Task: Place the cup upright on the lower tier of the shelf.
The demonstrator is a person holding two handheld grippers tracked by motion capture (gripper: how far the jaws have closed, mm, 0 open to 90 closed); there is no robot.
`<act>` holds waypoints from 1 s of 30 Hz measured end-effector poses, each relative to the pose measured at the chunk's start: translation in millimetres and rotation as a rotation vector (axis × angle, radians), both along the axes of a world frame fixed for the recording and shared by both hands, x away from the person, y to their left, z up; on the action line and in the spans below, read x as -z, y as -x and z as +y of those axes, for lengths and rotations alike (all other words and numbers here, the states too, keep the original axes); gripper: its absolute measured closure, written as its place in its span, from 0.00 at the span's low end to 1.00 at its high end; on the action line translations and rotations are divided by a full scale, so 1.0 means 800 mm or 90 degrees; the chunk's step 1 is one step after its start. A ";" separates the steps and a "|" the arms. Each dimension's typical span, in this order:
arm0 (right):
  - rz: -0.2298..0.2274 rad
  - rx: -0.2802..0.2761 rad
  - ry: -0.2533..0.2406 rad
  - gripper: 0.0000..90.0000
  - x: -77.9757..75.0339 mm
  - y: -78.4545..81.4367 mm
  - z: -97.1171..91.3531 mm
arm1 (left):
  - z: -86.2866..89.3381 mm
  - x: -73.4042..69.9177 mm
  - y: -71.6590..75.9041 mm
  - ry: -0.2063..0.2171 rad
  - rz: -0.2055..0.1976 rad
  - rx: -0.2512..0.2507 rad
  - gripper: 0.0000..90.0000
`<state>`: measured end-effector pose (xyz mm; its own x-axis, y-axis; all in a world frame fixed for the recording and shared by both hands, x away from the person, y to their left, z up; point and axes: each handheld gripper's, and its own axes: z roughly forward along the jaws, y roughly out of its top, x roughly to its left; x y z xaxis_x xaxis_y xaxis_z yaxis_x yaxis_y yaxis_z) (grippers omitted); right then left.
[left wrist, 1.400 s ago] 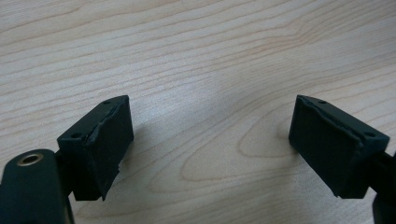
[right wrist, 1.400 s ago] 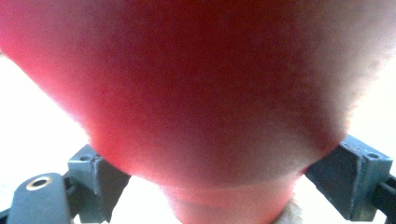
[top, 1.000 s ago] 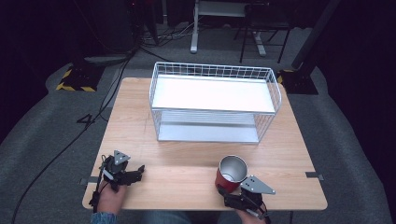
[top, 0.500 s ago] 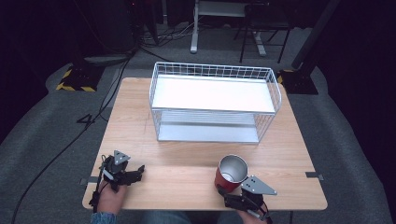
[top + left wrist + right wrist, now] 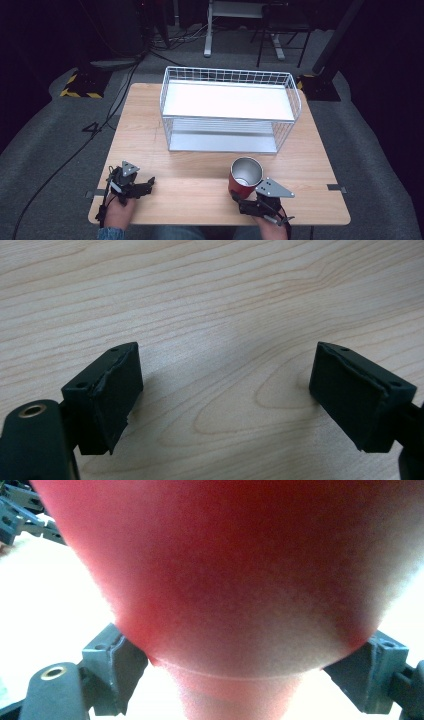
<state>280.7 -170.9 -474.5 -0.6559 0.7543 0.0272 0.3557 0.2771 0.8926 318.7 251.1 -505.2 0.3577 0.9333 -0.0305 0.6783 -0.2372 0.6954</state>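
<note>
Near the front edge of the wooden table [image 5: 200, 150], right of centre, a red cup [image 5: 245, 176] stands upright, grasped at its lower wall by the right gripper [image 5: 242, 200]. At front left, the left gripper [image 5: 148, 183] rests with jaws spread, grasping nothing. Behind both sits a white wire rack [image 5: 227, 110]

The red cup [image 5: 225, 580] is blurred (too close), its rim cut off at top.
</note>
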 end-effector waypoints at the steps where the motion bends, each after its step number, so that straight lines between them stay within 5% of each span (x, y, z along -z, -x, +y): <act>1: 0.003 0.000 -0.001 0.20 -0.002 -0.002 0.001 | 0.000 0.000 0.000 0.000 0.000 0.000 0.16; 18: 0.014 0.005 0.026 0.20 -0.026 -0.055 0.014 | 0.000 0.000 -0.001 -0.002 0.000 0.003 0.16; 30: 0.013 0.023 0.034 0.20 -0.025 -0.094 0.027 | 0.000 0.000 0.000 0.000 -0.001 0.001 0.16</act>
<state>356.0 -149.7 -454.4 -0.6274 0.7787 -0.0001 0.3844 0.3099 0.8696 318.9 250.9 -505.3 0.3591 0.9328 -0.0302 0.6771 -0.2382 0.6962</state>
